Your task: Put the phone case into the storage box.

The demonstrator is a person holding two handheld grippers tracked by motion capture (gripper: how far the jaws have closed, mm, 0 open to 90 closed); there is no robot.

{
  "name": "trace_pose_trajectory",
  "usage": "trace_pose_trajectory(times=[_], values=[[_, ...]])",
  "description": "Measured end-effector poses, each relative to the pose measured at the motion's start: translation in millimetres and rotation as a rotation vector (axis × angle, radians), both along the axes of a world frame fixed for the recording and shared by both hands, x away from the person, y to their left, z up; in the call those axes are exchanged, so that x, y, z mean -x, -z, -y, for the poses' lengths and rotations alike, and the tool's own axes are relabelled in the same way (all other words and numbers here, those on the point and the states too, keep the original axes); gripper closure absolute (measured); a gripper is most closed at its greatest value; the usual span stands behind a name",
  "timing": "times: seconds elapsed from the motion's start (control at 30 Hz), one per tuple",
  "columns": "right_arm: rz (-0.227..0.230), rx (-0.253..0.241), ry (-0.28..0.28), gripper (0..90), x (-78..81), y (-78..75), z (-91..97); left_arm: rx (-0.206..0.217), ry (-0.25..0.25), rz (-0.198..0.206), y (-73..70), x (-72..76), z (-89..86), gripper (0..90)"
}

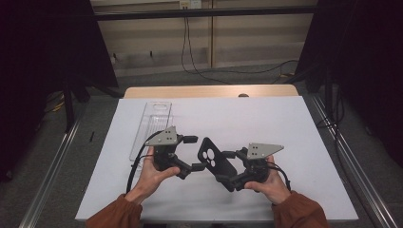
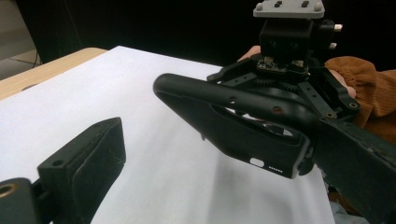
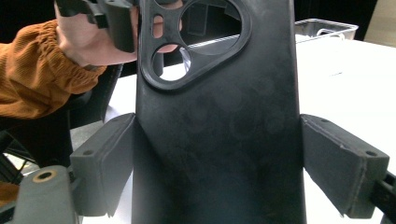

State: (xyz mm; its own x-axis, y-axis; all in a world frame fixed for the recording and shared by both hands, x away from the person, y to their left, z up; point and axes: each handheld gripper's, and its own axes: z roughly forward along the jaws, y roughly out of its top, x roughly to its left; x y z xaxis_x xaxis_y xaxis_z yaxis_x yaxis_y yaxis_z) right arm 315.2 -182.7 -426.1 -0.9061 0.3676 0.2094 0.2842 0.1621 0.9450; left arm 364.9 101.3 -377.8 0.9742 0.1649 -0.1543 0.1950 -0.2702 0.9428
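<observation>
Phone case (image 1: 216, 161) in matte black sat between our two claws, raised off the white sheet (image 1: 266, 118) that covers the counter, its camera cutout turned to the far end from the right claw (image 1: 233, 167).

In the right gripper view that claw's pads (image 3: 105, 158) pressed against the case's two long edges at its lower half, so we were pinching it across its width; the jaws stood wide only because the case is wide. The left claw (image 1: 191, 153) stood spread: in the left gripper view one pad (image 2: 91, 156) hung free of the case with white sheet between, while the other jaw lay close by the case's port-end corner (image 2: 280, 165). Whether it touched there we could not tell.

We judged the case light, thin-walled and somewhat flexible, a shell that would bow if squeezed hard across its open middle. Its matte skin looked grippy rather than slick. The rims seemed the stiffest place to take hold, near a corner, and the ring around the camera cutout (image 3: 196, 42) the weakest. A clear plastic tray (image 1: 152, 126) lay beyond the left claw, well apart from the case.
</observation>
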Motion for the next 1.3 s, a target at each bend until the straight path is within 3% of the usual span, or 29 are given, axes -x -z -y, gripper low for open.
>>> trace_pose_trajectory(times=[0.57,0.83,1.3], values=[[-0.015,0.007,-0.053,13.9,0.0,1.3,-2.6,-0.002,0.069,0.011,4.8,-0.1,2.5,2.3],[-0.027,0.024,-0.082,13.9,0.7,3.6,-6.5,0.02,0.126,0.001,5.6,-1.2,0.9,6.3],[-0.04,0.015,-0.088,13.9,0.2,2.6,-4.3,0.006,0.145,-0.012,5.6,-1.7,-0.7,8.8]])
